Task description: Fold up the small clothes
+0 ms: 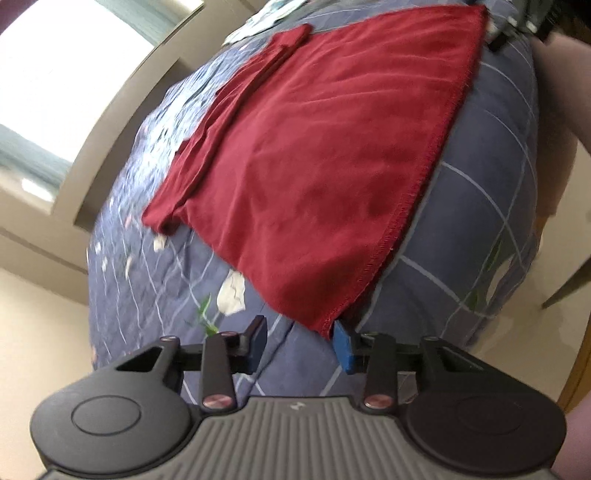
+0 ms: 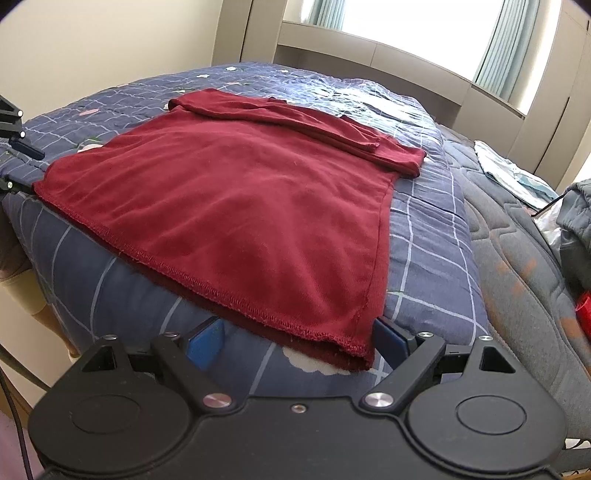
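A dark red garment (image 1: 306, 155) lies flat on a blue checked quilt (image 1: 476, 206), its sleeves folded in along the far side. It also shows in the right wrist view (image 2: 229, 206). My left gripper (image 1: 301, 343) is open with its blue pads apart, and the hem's near corner lies just in front of the right pad. My right gripper (image 2: 295, 341) is open, and the other hem corner lies between its blue pads. The left gripper also shows at the left edge of the right wrist view (image 2: 14, 147).
The quilt (image 2: 424, 229) covers a bed with a grey mattress edge (image 2: 517, 266) on the right. Light clothes (image 2: 517, 173) and a grey garment (image 2: 576, 221) lie there. A window (image 2: 406, 29) stands behind the bed. A red object (image 2: 583, 310) sits at far right.
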`<action>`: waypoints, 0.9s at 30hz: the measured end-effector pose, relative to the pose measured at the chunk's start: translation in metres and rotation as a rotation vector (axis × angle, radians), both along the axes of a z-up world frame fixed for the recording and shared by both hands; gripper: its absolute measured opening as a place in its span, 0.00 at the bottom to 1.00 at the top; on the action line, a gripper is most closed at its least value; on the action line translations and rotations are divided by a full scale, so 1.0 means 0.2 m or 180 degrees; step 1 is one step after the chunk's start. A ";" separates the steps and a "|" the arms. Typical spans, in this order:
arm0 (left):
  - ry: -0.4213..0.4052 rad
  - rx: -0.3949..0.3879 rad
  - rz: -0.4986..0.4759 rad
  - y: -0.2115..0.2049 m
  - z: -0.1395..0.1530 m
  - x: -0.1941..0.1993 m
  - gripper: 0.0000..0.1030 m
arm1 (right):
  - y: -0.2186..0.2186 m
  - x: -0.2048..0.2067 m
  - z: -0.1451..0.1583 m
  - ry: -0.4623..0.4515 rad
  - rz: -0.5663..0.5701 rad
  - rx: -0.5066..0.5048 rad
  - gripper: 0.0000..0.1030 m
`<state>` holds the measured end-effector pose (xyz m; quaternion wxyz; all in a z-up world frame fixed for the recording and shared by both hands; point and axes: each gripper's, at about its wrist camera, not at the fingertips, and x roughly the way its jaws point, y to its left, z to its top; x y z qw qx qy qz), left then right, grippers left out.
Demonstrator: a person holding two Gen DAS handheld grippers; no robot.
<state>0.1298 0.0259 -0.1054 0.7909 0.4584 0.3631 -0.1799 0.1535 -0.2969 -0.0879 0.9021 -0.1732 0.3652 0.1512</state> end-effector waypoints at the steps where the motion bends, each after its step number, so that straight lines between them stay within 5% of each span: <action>1: -0.0022 0.0064 -0.0058 -0.01 -0.02 -0.01 0.43 | 0.00 0.00 0.00 0.0002 -0.0001 -0.0001 0.86; 8: -0.0082 0.0274 -0.0344 -0.02 -0.07 -0.07 0.41 | 0.00 0.00 0.00 -0.0002 -0.0012 0.0013 0.86; 10: 0.0012 0.0193 -0.0339 -0.02 -0.07 -0.06 0.13 | 0.00 0.00 0.00 0.0011 -0.0030 0.0025 0.86; 19: 0.0334 -0.0750 0.0104 0.12 0.11 0.06 0.04 | 0.01 -0.02 0.03 -0.0059 0.0025 0.0055 0.85; 27: 0.0476 -0.1722 0.0738 0.25 0.33 0.25 0.03 | 0.08 -0.04 0.07 -0.0081 0.0350 0.0453 0.85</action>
